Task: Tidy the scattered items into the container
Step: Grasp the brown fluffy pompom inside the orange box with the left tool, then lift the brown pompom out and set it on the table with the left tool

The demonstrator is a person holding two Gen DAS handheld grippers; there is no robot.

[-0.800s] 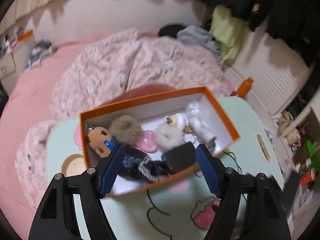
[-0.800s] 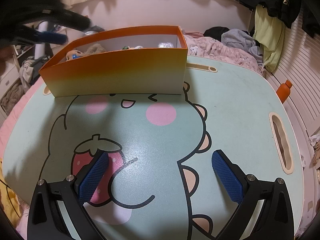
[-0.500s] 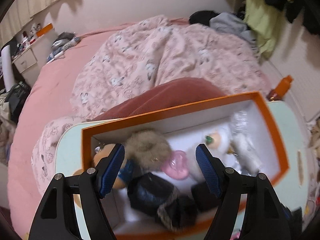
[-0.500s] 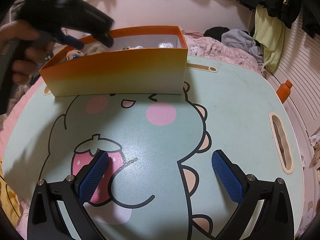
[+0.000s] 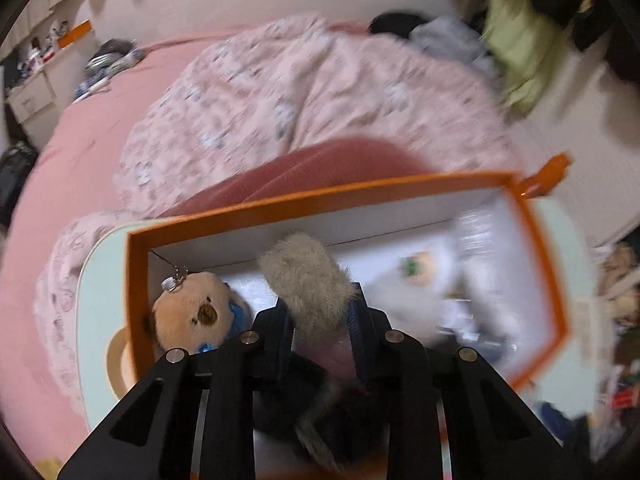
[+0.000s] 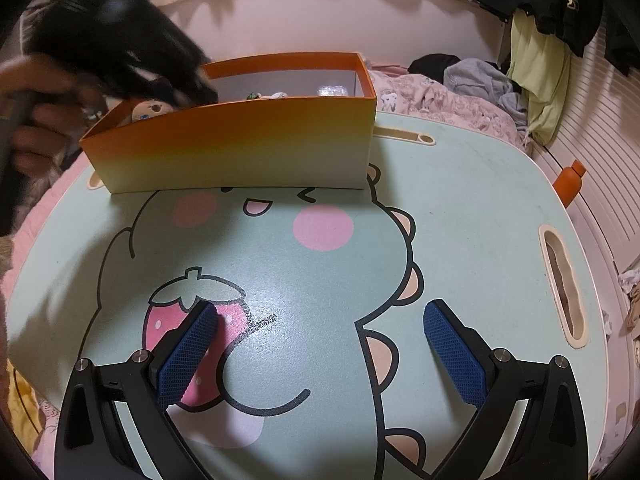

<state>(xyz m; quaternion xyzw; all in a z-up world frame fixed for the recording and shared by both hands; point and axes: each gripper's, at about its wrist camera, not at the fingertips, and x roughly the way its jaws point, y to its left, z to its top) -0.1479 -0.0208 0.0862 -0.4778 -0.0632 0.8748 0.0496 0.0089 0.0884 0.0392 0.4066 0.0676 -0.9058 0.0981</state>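
Orange cardboard box [image 5: 536, 264] with white inner walls, standing on the far part of a pale green table [image 6: 460, 216] printed with a cartoon dinosaur and strawberry. Table sits on a bed with a pink patterned duvet [image 5: 304, 92].

Left claw [image 5: 320, 320] tilted down into the box near its left end, jaws closed tight on a grey-brown furry pom-pom [image 5: 308, 280]; the fluff bulges out above the blue pads. In the right wrist view this claw shows as a dark blur over the box's left end [image 6: 120, 48], with the person's hand [image 6: 36, 128] behind it.

Contents of box, left wrist view:
- tan plush bear keychain with blue clothing [image 5: 196, 312], in the near left corner, just beside the left claw, metal chain at its head
- pale pink soft item [image 5: 336, 352], partly hidden below the pom-pom between the jaws
- dark fuzzy item [image 5: 320, 420] under the claw, at the near wall
- white fluffy toys [image 5: 416, 280] toward the right end, too blurred to tell apart

Right claw [image 6: 320, 344] wide open, nothing between its blue pads, hovering over bare table surface well short of the box. Left pad over the strawberry print [image 6: 176, 320].

Orange bottle [image 6: 570, 184] off the table's right edge, by the white wall panel.
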